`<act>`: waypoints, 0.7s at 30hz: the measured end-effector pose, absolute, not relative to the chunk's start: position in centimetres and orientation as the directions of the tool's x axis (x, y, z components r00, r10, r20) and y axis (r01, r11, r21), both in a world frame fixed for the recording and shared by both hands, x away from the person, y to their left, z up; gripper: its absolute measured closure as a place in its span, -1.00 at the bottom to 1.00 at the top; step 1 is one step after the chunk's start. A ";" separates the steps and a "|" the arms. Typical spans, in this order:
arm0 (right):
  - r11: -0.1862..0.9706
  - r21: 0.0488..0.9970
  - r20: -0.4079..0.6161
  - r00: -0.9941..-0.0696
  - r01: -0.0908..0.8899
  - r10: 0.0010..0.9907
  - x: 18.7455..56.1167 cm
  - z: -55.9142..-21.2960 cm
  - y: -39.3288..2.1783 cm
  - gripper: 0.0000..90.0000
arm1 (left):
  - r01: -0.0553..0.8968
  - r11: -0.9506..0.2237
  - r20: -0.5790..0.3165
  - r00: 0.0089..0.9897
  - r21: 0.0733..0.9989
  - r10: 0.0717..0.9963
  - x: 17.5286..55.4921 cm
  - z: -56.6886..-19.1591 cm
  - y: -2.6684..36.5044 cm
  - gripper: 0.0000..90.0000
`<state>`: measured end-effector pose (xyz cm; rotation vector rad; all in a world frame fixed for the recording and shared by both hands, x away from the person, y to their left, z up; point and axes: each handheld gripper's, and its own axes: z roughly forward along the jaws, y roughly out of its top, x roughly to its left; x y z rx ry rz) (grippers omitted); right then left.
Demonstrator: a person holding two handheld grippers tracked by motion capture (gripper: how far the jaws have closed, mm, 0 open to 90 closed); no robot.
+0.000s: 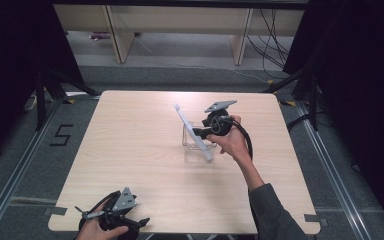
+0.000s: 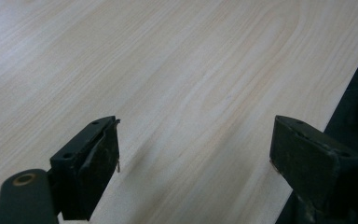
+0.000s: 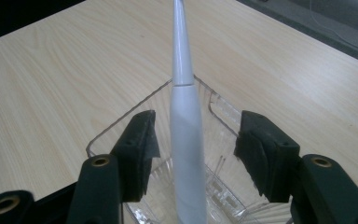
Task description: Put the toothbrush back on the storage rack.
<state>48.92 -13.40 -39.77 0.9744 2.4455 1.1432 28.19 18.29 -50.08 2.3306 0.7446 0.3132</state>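
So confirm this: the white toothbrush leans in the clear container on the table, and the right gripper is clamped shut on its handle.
Not clamped. In the right gripper view the right gripper stands open, with a gap between each pad and the handle of the white toothbrush. The rest holds: the toothbrush leans in the clear container on the table.

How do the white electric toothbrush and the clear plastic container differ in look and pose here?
The white electric toothbrush is opaque, long and slim; the clear plastic container is see-through, squarish and open-topped. The toothbrush leans tilted, its head poking above the rim; the container sits flat on the wooden table. The toothbrush stands between the open jaws of the right tool, untouched by them; the container lies below it. Both are smooth plastic, the toothbrush's base resting inside the container.
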 end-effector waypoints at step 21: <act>0.401 0.801 0.068 -0.734 0.444 0.676 47.1 -39.2 -15.1 -0.14 | 0.442 -0.590 0.018 0.791 0.676 0.612 28.1 -50.2 18.2 -0.67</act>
